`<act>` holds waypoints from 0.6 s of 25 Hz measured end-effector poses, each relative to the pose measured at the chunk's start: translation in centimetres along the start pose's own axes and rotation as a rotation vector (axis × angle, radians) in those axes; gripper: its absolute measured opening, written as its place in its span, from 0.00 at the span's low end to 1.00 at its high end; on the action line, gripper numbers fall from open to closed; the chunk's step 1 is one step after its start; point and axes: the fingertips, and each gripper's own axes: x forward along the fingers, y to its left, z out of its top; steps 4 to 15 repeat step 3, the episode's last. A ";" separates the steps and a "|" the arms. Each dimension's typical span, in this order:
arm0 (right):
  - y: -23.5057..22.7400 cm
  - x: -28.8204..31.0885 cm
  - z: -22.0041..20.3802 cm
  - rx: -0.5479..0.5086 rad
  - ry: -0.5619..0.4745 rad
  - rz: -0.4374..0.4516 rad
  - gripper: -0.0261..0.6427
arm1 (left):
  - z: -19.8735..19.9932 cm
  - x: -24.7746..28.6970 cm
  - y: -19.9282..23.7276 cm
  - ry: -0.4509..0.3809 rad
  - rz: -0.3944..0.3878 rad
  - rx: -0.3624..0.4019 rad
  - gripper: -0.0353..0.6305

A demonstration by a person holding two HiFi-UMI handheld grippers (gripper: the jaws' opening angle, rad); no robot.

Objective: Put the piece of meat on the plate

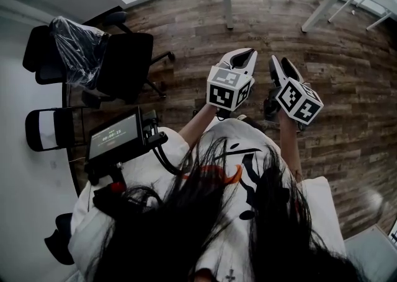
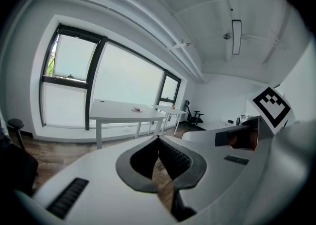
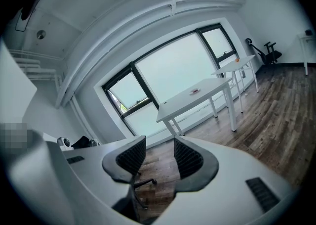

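The left gripper (image 2: pixel 158 141) has its jaws together on nothing, and the right gripper (image 3: pixel 159 143) has its jaws apart and empty. Both are held out over the floor (image 1: pixel 347 88), well apart from the table (image 2: pixel 111 111). On that table lies a small flat thing (image 2: pixel 137 109) with a reddish spot, too small to tell if it is the plate with meat. No meat is being carried now, which fits either meat already laid there or meat yet to be fetched.
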 end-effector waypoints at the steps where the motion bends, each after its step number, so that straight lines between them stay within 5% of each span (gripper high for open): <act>1: -0.1 0.0 0.1 -0.002 -0.002 -0.002 0.32 | 0.0 0.0 -0.1 -0.001 -0.002 0.001 0.06; 15: -0.1 0.0 0.3 -0.001 -0.006 0.001 0.32 | 0.0 0.1 -0.2 -0.001 -0.007 0.003 0.06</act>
